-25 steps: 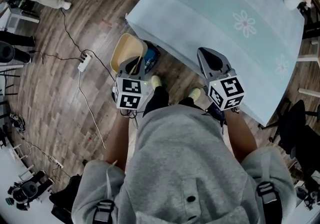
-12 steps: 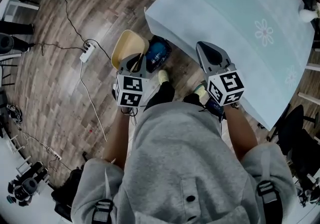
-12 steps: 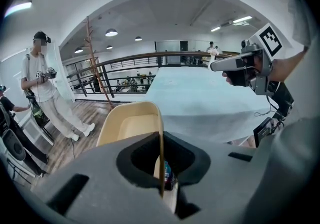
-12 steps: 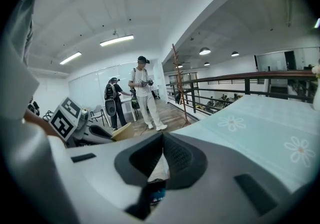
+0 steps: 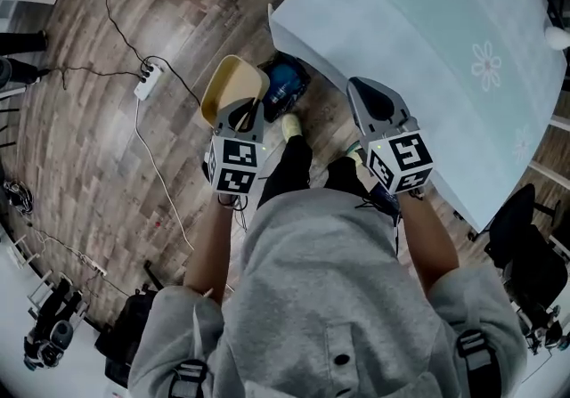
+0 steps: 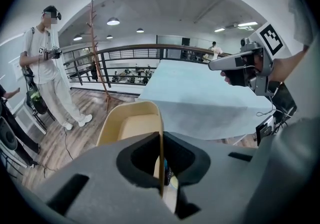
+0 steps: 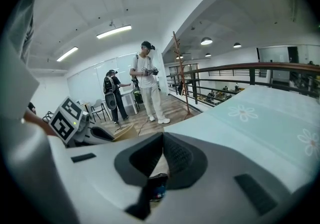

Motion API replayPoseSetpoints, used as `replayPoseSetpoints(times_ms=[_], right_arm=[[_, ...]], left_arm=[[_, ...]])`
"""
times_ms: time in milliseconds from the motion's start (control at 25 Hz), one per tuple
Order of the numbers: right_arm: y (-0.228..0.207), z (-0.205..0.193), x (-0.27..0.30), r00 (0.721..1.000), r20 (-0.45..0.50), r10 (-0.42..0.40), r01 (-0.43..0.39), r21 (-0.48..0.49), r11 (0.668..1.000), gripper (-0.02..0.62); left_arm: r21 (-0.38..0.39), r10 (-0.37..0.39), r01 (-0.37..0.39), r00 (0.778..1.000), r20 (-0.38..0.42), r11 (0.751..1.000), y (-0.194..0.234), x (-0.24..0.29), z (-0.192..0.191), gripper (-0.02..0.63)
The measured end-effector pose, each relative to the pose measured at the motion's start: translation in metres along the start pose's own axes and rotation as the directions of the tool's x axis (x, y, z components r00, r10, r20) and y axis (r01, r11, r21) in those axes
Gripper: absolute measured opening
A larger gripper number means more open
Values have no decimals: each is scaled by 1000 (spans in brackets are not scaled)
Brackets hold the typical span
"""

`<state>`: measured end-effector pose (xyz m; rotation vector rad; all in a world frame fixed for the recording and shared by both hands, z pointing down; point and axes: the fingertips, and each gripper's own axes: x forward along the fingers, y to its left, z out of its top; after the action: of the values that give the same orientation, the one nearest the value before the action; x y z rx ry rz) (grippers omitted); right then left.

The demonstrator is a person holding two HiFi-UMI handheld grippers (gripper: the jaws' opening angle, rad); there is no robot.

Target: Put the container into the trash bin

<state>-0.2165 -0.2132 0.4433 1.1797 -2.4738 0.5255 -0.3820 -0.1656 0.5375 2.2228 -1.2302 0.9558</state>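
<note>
A beige, shallow container (image 5: 230, 86) hangs over the wooden floor, with my left gripper (image 5: 241, 113) shut on its thin rim. In the left gripper view the rim runs upright between the pads and the container (image 6: 131, 122) spreads out beyond them. The trash bin (image 5: 287, 85), dark with a blue liner, stands just right of the container, half under the corner of the light blue table (image 5: 427, 40). My right gripper (image 5: 368, 95) is shut and holds nothing, level with the table's edge. In its own view, the bin (image 7: 156, 188) shows as a small dark and blue patch below its jaws.
A white power strip (image 5: 147, 80) and cables lie on the floor to the left. The person's feet (image 5: 291, 126) stand close beside the bin. Other people (image 7: 147, 80) stand farther off, by a railing. Dark chairs (image 5: 525, 245) stand at the right.
Both grippers have moved forward and a little down, toward the table's corner. The container is still in the left gripper and now sits closer to the bin.
</note>
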Motion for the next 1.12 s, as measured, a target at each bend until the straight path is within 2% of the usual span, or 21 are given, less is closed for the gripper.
replayPoseSetpoints(times_ms=[640,920,1120], right_arm=[[14,-82,59,991,-126,36,-25,82,996,26],[16,-130,74,980,-191,54,-30,127,991,26],[16,-149,77,973,-221,60,-30,140,990,26]], left_arm=[[-75,-139,131,985,-98,988,-15,73,-77,34],[-62,-205,198,969,-139,978,-30,113,-112,34],[-43,-238,234,957,-166,971,-39,143,-129,34]])
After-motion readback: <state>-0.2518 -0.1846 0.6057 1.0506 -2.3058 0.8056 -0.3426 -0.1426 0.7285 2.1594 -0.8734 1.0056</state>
